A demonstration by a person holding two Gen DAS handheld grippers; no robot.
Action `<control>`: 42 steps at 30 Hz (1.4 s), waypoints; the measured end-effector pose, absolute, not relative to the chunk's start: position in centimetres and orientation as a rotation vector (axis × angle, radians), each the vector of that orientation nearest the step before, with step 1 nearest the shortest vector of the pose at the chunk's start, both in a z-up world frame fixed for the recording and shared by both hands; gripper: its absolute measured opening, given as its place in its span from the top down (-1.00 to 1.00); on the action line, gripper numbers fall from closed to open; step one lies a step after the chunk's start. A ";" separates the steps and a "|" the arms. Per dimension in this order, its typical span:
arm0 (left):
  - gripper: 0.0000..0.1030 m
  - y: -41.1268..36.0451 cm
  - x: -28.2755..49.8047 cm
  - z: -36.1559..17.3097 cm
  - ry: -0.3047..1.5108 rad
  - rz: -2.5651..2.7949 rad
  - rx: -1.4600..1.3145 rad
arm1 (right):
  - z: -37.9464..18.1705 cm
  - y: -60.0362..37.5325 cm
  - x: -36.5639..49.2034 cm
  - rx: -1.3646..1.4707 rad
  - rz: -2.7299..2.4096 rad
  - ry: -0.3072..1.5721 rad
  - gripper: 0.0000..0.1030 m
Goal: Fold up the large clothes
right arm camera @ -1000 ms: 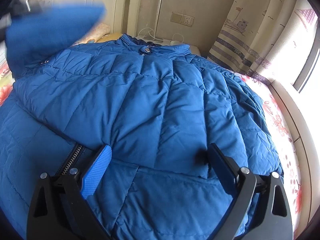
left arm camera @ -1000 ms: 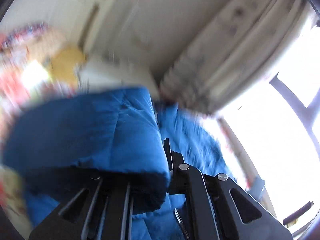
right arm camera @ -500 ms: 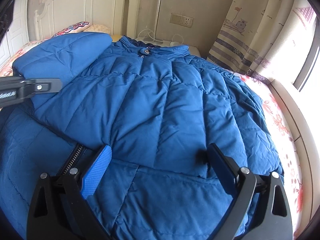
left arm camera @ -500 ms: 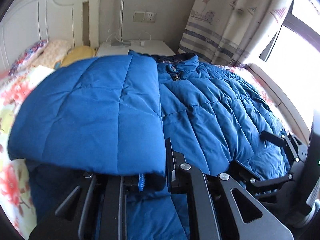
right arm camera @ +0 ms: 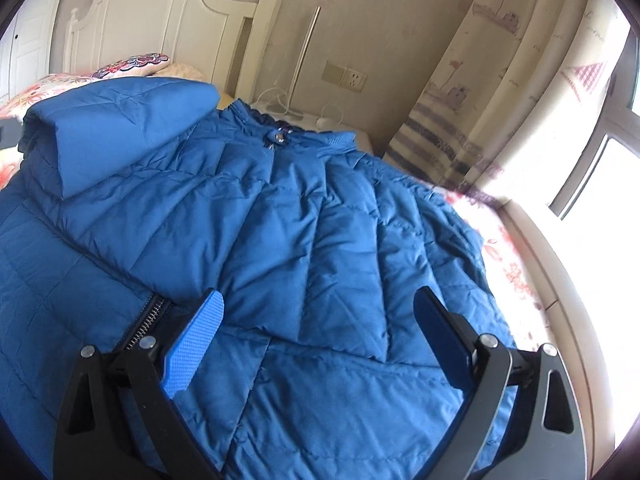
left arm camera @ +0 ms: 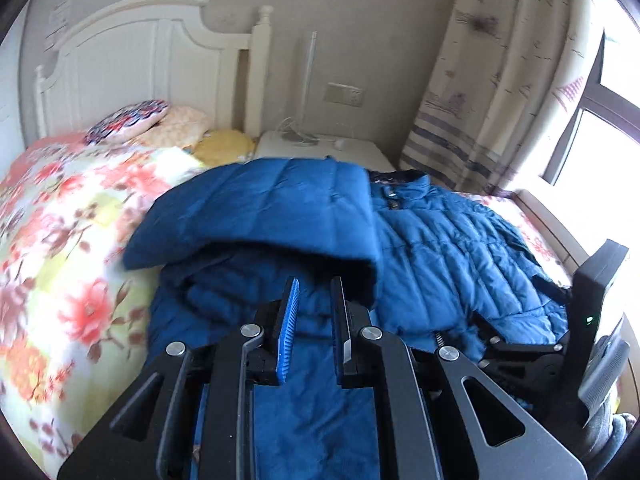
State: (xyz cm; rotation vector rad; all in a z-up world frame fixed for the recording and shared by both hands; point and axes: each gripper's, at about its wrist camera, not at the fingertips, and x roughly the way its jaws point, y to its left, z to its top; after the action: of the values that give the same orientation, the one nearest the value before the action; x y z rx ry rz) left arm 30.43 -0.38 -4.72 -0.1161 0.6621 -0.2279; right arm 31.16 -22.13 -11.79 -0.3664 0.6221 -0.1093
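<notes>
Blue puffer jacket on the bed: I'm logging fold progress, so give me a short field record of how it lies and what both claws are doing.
garment: blue puffer jacket, spread on the floral bedspread
folded part: left sleeve laid over the jacket front
collar: toward the headboard
left claw: narrowly open, empty, just short of the sleeve's edge
right claw: wide open, empty, over the jacket's lower front

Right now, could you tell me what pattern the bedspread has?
The bedspread has red-pink flowers on white and pale yellow, clearest in the left wrist view.
</notes>
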 end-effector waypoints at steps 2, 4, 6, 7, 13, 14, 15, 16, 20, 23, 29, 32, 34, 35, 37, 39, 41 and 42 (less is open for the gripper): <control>0.72 1.1 30.4 -5.9 0.711 -0.186 -0.154 | -10.7 -21.4 30.0 -0.381 -0.062 0.573 -0.83; 0.72 2.7 30.3 -6.9 0.737 -0.138 -0.206 | -8.7 -20.1 28.8 -0.385 0.032 0.504 -0.83; 0.72 4.8 29.7 -7.9 0.736 -0.058 -0.272 | -6.8 -18.1 28.6 -0.421 0.118 0.475 -0.84; 0.72 5.9 29.5 -8.3 0.727 -0.008 -0.309 | -6.1 -17.3 29.2 -0.417 0.169 0.482 -0.83; 0.72 9.9 28.1 -8.7 0.625 0.290 -0.384 | -4.6 -7.7 35.6 -0.459 0.478 0.554 -0.71; 0.71 10.5 27.9 -8.7 0.616 0.315 -0.394 | -4.9 -5.7 36.6 -0.487 0.499 0.567 -0.70; 0.71 10.9 27.8 -8.8 0.619 0.328 -0.403 | -5.4 -3.3 37.6 -0.519 0.538 0.588 -0.69; 0.71 11.2 27.9 -9.0 0.628 0.336 -0.411 | -5.8 -1.4 38.2 -0.546 0.572 0.605 -0.69; 0.71 11.8 27.8 -9.2 0.639 0.347 -0.433 | -9.2 6.6 40.0 -0.776 0.617 0.696 -0.68; 0.68 12.3 27.5 -9.2 0.627 0.328 -0.451 | -12.0 9.8 40.5 -0.947 0.548 0.686 -0.70; -0.90 12.6 26.8 -8.6 0.552 0.288 -0.505 | -7.3 5.4 41.9 -0.567 0.623 0.647 0.60; -0.90 11.7 26.9 -8.3 0.551 0.291 -0.458 | -3.3 -1.1 42.0 -0.263 0.652 0.601 0.64; -0.90 11.0 27.3 -8.3 0.568 0.287 -0.421 | -1.7 -6.5 41.7 -0.067 0.643 0.572 0.64; -0.90 10.5 27.5 -8.2 0.576 0.289 -0.395 | -1.4 -9.7 41.5 0.038 0.629 0.561 0.64; -0.91 9.5 28.0 -8.2 0.600 0.295 -0.332 | -1.5 -15.8 41.1 0.251 0.608 0.549 0.64; -0.91 8.0 28.4 -8.0 0.623 0.282 -0.245 | -2.8 -22.2 40.1 0.445 0.557 0.543 0.64; -0.91 5.7 28.8 -7.5 0.640 0.243 -0.138 | -4.5 -26.7 39.3 0.544 0.512 0.543 0.63; -0.91 4.9 28.8 -7.2 0.641 0.220 -0.101 | -5.7 -29.1 38.6 0.613 0.507 0.536 0.63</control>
State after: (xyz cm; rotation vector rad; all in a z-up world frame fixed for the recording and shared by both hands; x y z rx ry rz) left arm 28.78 4.88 -7.23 -0.1013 0.6410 0.2198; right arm 38.62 -29.14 -5.66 0.6133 0.5357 0.5068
